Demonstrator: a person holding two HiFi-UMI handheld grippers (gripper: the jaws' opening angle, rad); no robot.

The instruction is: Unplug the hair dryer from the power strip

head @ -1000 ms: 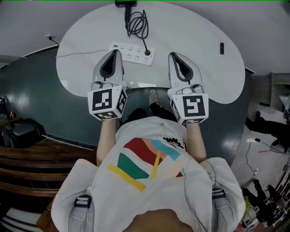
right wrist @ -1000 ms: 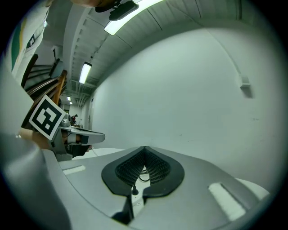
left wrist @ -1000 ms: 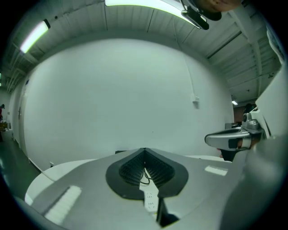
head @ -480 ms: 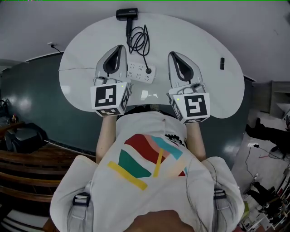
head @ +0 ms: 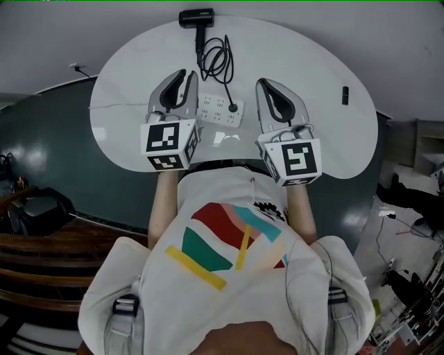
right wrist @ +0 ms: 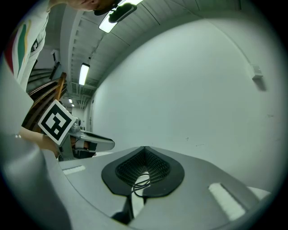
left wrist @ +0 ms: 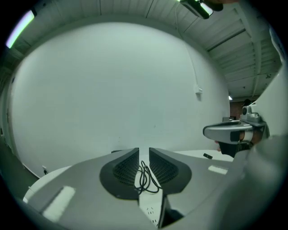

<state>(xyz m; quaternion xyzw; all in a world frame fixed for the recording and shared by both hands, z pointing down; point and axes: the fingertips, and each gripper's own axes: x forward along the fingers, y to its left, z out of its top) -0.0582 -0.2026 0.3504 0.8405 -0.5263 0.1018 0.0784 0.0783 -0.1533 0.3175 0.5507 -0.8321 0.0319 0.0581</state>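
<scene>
**Over the white table: both grippers brought level with the power strip**

Compared with the head view of a second before, the left gripper (head: 186, 75) and the right gripper (head: 262, 84) are shown carried further out over the rounded white table (head: 125, 62). The oblong white plastic power strip (head: 220, 109) is now flanked by them instead of lying ahead of them.

The left gripper's jaws have just been opening. In the left gripper view a narrow gap is seen between them, and nothing is held in it. The loosely coiled black cord (head: 216, 59) is only glimpsed through the gap, lying on the table beyond. In the right gripper view the jaws are seen closed tip to tip, and nothing is gripped.

From this the approach is judged nearly complete and the pull not yet begun. The small round black plug (head: 233, 108) is still seated in the strip.

The plug is placed at the strip's right end, just beside the inner flank of the right gripper and a little behind its tip. The strip's left end is met by the tip of the left gripper; whether it is touched cannot be told. The black hair dryer (head: 196, 17) is laid at the table's far edge, well beyond both grippers, and is joined to the plug by the cord. The right gripper would have to be opened before the plug could be taken.
</scene>
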